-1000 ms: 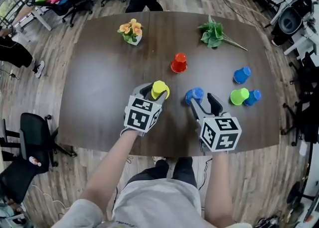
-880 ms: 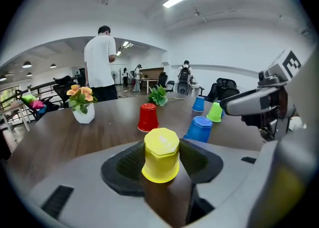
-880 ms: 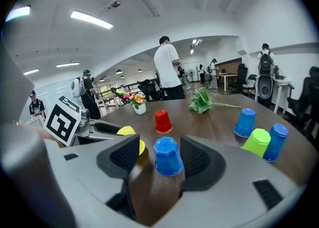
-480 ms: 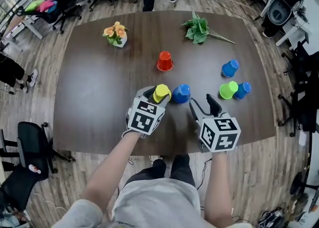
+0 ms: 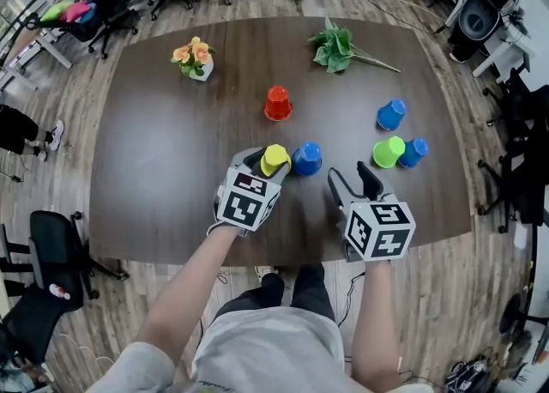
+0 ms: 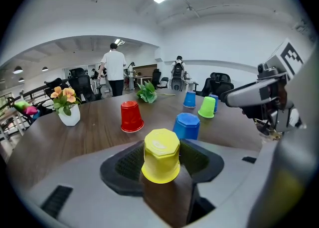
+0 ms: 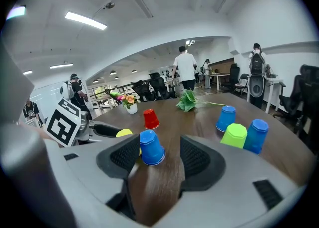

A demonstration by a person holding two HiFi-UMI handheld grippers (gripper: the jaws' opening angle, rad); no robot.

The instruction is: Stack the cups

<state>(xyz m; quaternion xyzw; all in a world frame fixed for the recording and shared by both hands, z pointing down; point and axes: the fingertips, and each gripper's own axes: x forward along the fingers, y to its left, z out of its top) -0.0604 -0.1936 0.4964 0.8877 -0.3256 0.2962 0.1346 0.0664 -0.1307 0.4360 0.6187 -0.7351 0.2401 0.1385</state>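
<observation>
Left gripper (image 6: 162,165) clasped the inverted yellow cup (image 5: 274,159) by its sides, jaws just eased slightly wider. The cup was just beside the blue cup (image 5: 306,158), probably to cap it. Right gripper (image 5: 352,178) gaped wide and empty, short of the blue cup, likely leaving room. Table (image 5: 163,177) lay bare leftward, its near edge close behind both grippers. Red cup (image 5: 277,103) well apart.

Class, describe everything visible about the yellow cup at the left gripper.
The yellow plastic-looking cup is upside down, its eight-sided base uppermost and wider rim below, between the left gripper's jaws, which have just been opening slightly; their ribbed pads touch its sides. A blue inverted cup sits just beyond it.
</observation>
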